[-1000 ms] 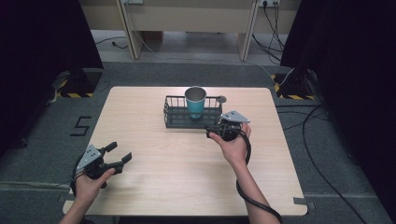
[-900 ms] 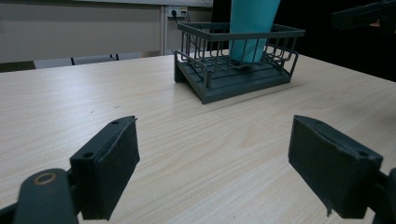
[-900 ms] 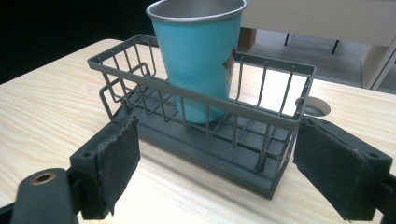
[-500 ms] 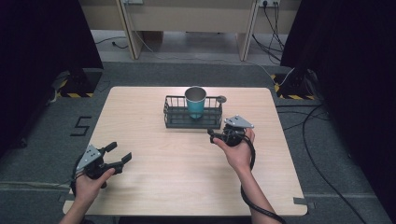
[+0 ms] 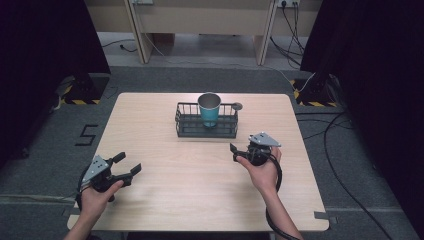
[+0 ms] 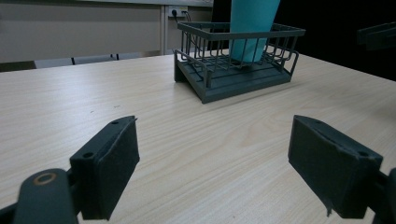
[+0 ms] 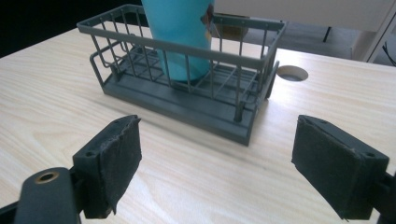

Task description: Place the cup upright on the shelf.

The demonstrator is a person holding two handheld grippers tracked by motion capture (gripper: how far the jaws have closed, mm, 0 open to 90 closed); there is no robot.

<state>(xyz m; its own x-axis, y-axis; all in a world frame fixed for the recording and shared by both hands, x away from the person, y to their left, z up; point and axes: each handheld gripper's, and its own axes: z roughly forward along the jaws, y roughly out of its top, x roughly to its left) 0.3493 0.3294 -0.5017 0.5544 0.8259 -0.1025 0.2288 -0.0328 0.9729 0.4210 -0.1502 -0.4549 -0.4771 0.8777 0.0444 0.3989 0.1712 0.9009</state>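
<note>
A dark wire basket (image 5: 206,126) stands on the light wooden table (image 5: 170,185), toward the far edge and near the middle of its width. Inside it a teal cup (image 5: 209,108) stands upright with its open mouth up, rising well above the basket's top rail. In the high view the cup sits right of the basket's centre, and the part of the basket to its left holds nothing that can be seen. In the right gripper view the cup (image 7: 180,32) rests on the basket's slatted floor behind the front bars of the basket (image 7: 187,88). A round hole (image 5: 237,106) in the tabletop lies just beside the basket's far right corner.

The left gripper (image 5: 127,166) is held low over the near left part of the table, well apart from the basket, with its fingers spread wide and nothing between them. Its own view shows the two black padded fingers (image 6: 112,163) apart above bare wood, with the basket (image 6: 238,65) and cup (image 6: 252,25) farther off.

The right gripper (image 5: 235,152) is held near the basket's front right corner, apart from it, pointing toward the basket. Its fingers (image 7: 114,161) are also wide apart and empty, with the basket close ahead of them.
</note>
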